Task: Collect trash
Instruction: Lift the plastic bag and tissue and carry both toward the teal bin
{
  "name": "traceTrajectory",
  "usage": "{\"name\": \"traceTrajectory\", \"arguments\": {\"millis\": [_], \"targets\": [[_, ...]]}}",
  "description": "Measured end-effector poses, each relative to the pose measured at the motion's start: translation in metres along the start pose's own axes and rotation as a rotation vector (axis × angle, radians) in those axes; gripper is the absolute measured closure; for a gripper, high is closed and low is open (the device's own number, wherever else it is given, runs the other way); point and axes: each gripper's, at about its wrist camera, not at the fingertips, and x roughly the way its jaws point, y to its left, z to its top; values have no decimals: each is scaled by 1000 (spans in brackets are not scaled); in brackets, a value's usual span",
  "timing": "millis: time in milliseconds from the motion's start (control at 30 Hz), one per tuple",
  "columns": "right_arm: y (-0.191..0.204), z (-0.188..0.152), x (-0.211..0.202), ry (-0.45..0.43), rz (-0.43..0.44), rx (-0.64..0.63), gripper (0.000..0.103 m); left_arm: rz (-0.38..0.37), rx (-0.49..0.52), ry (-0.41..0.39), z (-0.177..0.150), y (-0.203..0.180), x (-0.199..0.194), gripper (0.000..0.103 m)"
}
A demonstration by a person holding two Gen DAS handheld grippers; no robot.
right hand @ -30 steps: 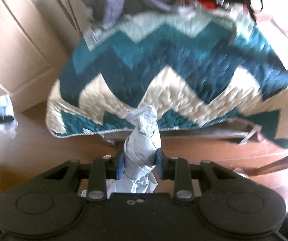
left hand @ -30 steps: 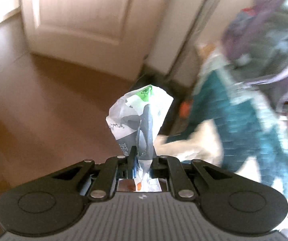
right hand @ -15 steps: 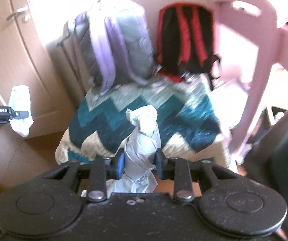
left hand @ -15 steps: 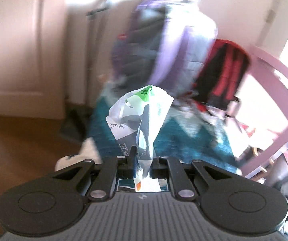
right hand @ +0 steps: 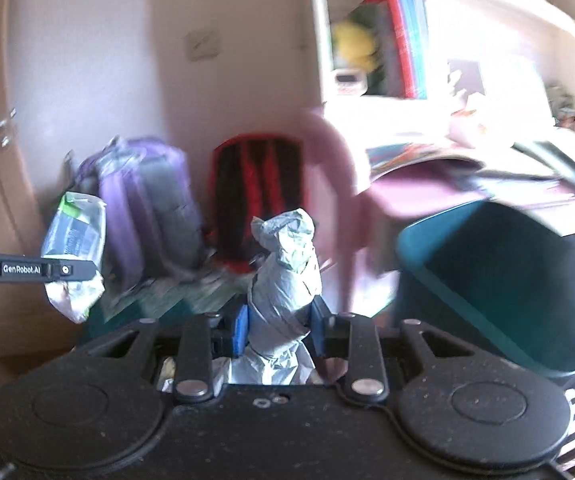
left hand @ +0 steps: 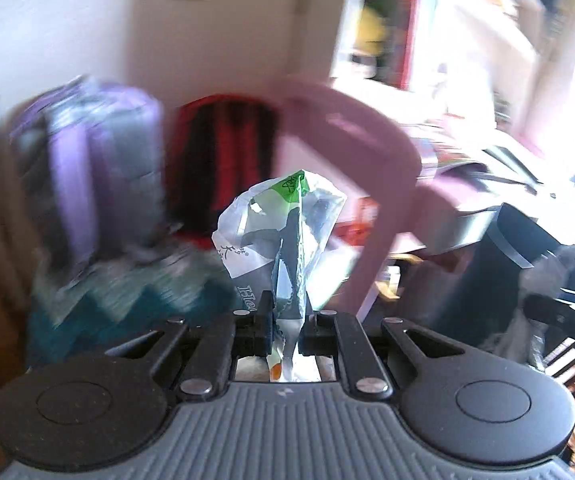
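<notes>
My left gripper (left hand: 286, 330) is shut on a crumpled white and green plastic wrapper (left hand: 279, 236) and holds it in the air. The wrapper also shows at the left of the right wrist view (right hand: 75, 256), clamped in the left gripper's finger (right hand: 31, 269). My right gripper (right hand: 278, 326) is shut on a wad of crumpled grey-white paper (right hand: 283, 280). A dark teal bin (right hand: 503, 292) with an open mouth stands just right of the right gripper; in the left wrist view it looks dark (left hand: 483, 268) at the right.
A purple backpack (right hand: 147, 204) and a red and black backpack (right hand: 255, 196) lean on the wall above a teal zigzag quilt (left hand: 119, 304). A pink chair (left hand: 363, 152) stands by a cluttered desk (right hand: 467, 164) with shelves (right hand: 387, 40).
Both grippers have swung right and up, still holding their trash. The view moved from the floor and quilt to the backpacks, pink chair and desk. The teal bin came into view.
</notes>
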Motion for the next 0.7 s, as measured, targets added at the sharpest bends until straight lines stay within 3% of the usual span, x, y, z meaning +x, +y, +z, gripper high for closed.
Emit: {"name": "traceTrajectory", "arguments": {"millis": [333,533,700], "targets": [[-83,29,-40,-120,-186,50,74,-166,180,-30,48,-146,26,93],[-130,30,-32,-100,-279,96,73,-235,263,-28,54,-211,56,93],[-155,21,-14,-61,-335,98,73,-276,267,67,55,-253,97,93]]}}
